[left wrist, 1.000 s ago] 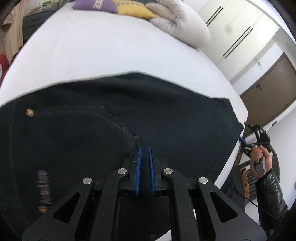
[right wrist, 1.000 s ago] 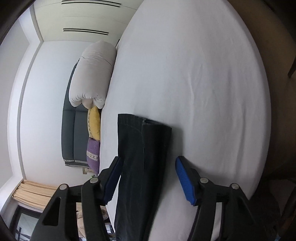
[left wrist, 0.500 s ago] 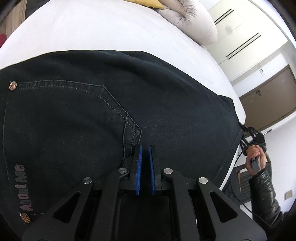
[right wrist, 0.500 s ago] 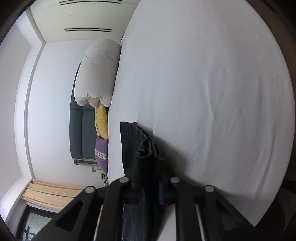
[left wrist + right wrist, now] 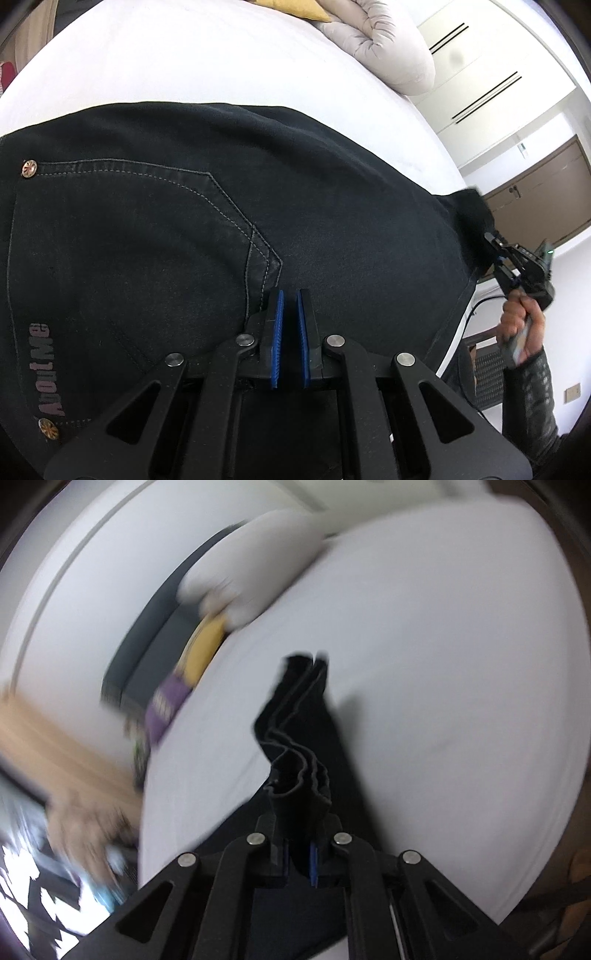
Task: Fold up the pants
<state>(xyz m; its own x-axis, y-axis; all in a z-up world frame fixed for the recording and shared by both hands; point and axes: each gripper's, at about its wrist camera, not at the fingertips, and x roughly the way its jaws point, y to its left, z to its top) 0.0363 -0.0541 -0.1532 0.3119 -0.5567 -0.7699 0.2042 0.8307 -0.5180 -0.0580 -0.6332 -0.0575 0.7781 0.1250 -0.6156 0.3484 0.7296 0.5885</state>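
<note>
Black jeans (image 5: 229, 236) lie flat on the white bed (image 5: 207, 62), back pocket and waist rivets up, legs running off to the right. My left gripper (image 5: 290, 299) hovers over the seat, just past the pocket's point, its blue pads nearly together with nothing between them. My right gripper (image 5: 300, 834) is shut on the bunched leg hems (image 5: 295, 753) and lifts them off the sheet. It also shows at the far right of the left wrist view (image 5: 496, 254), holding the leg ends at the bed's edge.
A rolled white duvet (image 5: 380, 48), a yellow pillow (image 5: 291, 6) and a purple pillow (image 5: 166, 705) lie at the head of the bed. White wardrobes (image 5: 491, 66) and a brown door (image 5: 543, 199) stand beyond it. The right wrist view is motion-blurred.
My right gripper closed on the leg hems, then lifted and swung them. My left gripper dropped closer over the seat and stayed shut.
</note>
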